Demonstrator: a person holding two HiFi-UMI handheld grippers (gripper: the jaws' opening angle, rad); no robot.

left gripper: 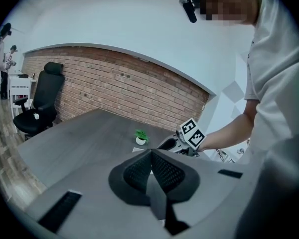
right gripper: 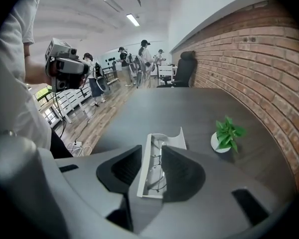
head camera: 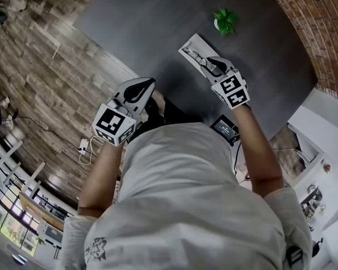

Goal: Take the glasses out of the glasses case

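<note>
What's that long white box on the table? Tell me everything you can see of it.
The long white glasses case, hard-looking, lies flat on the dark grey table with its lid flipped open. Thin-framed glasses lie inside. A small green potted plant stands nearby, apart. The right gripper hangs over it with jaws apart, seemingly not touching.

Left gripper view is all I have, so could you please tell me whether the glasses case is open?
Observer: Yes, the right gripper view shows the white glasses case lying open on the table.
Operator: Thank you. Are the glasses inside it?
Observer: Yes, the glasses lie inside the case.
Operator: And how does the right claw stand?
Observer: The right claw is open, jaws apart, and the case shows between them. I can see no contact.
</note>
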